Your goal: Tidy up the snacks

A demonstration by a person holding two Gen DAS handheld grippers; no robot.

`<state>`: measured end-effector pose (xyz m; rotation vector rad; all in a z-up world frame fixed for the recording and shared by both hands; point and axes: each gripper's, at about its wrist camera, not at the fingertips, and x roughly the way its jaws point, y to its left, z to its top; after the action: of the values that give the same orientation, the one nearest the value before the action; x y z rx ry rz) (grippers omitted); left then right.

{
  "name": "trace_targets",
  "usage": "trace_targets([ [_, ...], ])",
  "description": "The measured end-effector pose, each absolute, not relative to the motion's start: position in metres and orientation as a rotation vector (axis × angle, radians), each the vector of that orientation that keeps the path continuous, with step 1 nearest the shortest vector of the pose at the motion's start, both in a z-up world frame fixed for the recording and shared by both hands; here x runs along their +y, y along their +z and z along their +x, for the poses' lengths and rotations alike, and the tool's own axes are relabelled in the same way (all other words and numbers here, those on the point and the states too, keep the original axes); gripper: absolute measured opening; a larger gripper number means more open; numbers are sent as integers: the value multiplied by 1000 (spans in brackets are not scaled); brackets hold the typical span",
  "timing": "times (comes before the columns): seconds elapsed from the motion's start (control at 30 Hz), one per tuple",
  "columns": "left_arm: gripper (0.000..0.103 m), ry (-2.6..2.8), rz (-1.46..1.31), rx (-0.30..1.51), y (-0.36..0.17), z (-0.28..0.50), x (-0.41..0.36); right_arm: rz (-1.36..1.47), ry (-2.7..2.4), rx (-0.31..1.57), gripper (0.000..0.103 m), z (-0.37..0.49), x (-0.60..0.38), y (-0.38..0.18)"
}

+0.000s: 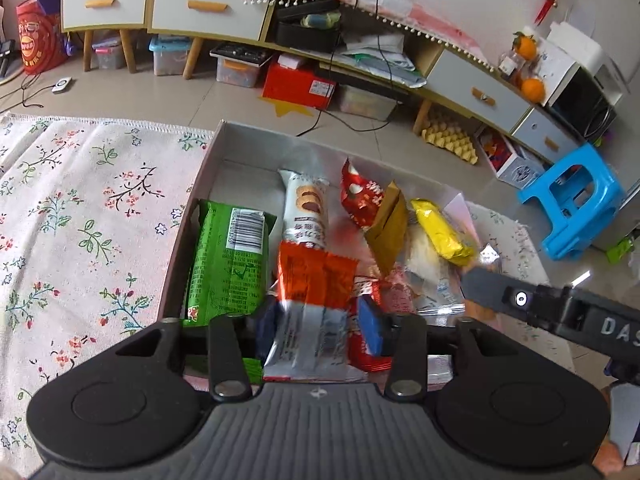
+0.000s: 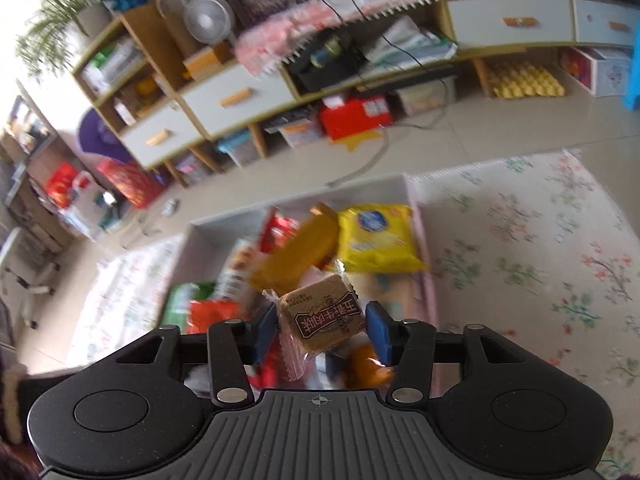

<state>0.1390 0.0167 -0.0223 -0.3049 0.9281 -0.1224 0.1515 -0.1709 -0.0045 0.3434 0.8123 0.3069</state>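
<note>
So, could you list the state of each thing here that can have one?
Box: open, no lid, holding snacks.
Left gripper: jaws apart around orange-silver packet; grip unclear.
Right gripper: jaws open, brown biscuit packet between them, gap at one pad.
Green packet: lying flat in box, barcode side up.
Cabinet drawers: shut.

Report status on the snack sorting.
Left gripper open, orange packet between jaws. Right gripper open, brown biscuit loose between jaws. Both over crowded box.
</note>
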Motion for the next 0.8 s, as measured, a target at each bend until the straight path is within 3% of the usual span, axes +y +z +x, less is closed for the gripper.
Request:
trace_targets([
  [0.1, 51, -140, -327, 925, -19, 137, 19, 319, 321, 812, 68, 149, -167, 0],
  [0.23, 61, -115, -328, 896, -8, 131, 25, 319, 271, 834, 68, 145, -172, 3],
  [0.47, 65, -95, -341, 838, 6, 115, 42, 303, 250, 885, 68, 124, -179, 19],
  [0.7, 71, 41, -239, 774, 21, 83, 42, 253, 265, 827, 88, 78, -182, 58],
  [0.8, 71, 106, -172, 784, 27, 71, 35, 220, 252, 799, 88, 59, -179, 69],
])
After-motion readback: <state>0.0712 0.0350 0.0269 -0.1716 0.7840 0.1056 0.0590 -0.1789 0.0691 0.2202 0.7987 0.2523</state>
